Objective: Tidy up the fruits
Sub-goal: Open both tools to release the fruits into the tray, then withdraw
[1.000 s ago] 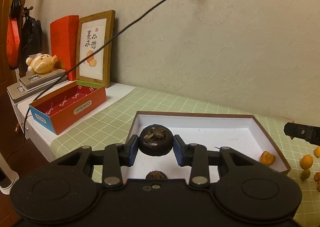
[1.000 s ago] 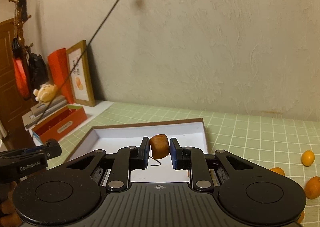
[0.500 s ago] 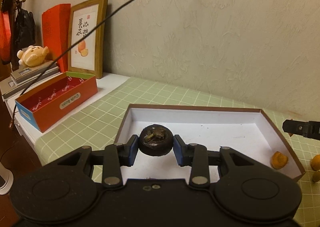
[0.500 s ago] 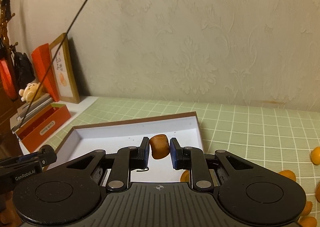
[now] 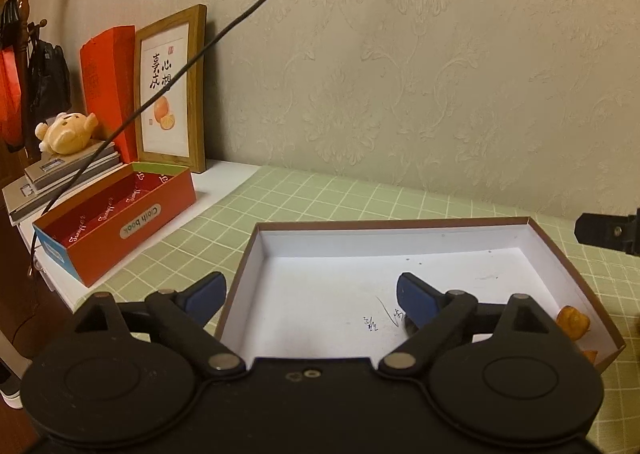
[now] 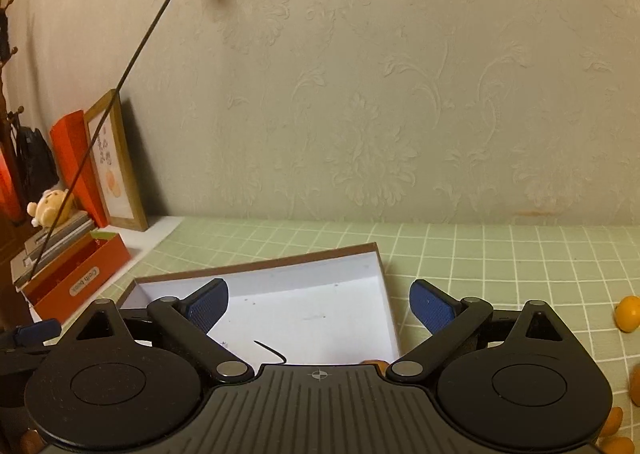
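Both hand-held grippers (image 5: 310,300) (image 6: 319,304) (jaws spread) hover above the box rim (image 5: 392,224).

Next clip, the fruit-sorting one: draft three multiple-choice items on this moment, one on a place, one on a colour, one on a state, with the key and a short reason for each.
1. Where is the orange fruit seen from the left wrist?
A. in the red box
B. in the white tray's near right corner
C. on the books

2. What colour are the finger pads?
A. blue
B. yellow
C. white

3. What state is the left gripper in?
A. shut on a fruit
B. shut on nothing
C. open

Key:
1 B: the orange fruit lies against the right wall of the white tray.
2 A: the pads on both grippers are blue.
3 C: the left gripper has its fingers spread wide, nothing between them; the right gripper likewise.
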A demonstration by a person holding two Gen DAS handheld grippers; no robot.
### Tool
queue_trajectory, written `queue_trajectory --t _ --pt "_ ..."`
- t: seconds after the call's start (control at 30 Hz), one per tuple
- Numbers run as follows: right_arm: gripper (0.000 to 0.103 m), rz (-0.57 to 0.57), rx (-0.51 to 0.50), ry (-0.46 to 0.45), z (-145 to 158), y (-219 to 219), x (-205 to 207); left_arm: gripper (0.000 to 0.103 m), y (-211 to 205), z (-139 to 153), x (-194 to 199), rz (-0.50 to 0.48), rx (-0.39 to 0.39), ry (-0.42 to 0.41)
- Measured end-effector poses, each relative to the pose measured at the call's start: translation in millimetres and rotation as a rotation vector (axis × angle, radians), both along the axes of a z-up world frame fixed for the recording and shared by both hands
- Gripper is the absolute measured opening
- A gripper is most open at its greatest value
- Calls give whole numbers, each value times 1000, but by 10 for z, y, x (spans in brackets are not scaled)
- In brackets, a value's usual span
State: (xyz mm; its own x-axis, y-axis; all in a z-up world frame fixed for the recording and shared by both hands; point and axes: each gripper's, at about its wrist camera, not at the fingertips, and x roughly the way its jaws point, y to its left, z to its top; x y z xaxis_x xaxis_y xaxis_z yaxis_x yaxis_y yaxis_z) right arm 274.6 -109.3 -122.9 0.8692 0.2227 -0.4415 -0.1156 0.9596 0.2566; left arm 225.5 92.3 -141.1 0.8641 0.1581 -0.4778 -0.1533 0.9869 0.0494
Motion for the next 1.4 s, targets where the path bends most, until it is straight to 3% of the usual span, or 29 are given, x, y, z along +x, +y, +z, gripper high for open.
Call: queue_trajectory --t 0.37,0.67,0.8,1.07,1.4 --pt "97 1 58 -30 203 -182 -223 89 25 251 -288 27 -4 -39" --pt "97 11 42 -65 381 -228 -481 91 -14 395 -584 16 -12 -53" --pt "103 -1 34 -90 466 -281 -676 93 -70 468 -720 3 -27 -59" --pt "103 -36 19 -122 547 -517 -1089 95 -396 585 -957 -79 -21 -80" --pt "103 -162 17 -117 468 -1127 -1532 95 -1109 494 -1046 -263 -5 -71"
